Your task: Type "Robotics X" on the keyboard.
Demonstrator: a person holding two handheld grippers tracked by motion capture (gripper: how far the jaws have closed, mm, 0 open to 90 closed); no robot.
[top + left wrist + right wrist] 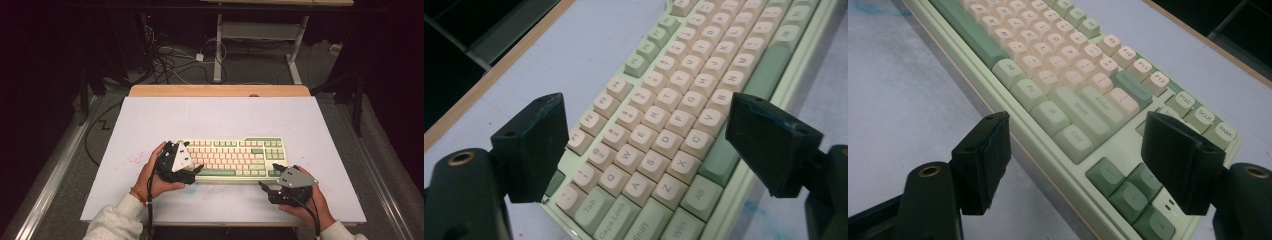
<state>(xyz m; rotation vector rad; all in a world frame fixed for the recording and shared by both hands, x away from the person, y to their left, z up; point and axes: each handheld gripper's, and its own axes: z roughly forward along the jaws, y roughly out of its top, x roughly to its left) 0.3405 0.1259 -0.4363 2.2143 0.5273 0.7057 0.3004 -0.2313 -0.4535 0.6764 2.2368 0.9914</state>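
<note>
Keyboard point(232, 160) lies flat near front middle of white table point(150, 120), square to front edge; left gripper point(192, 172) over its left end, jaws spread wide above letter keys point(659, 130), nothing between pads, no key touched; right gripper point(265, 187) at front right corner, jaws spread, straddling arrow keys point(1128, 192) without contact, front edge of case between pads; judgement: no grip on keyboard now, both tools free; any lift, shift or key press not yet begun; all keycaps seated as far as seen
</note>
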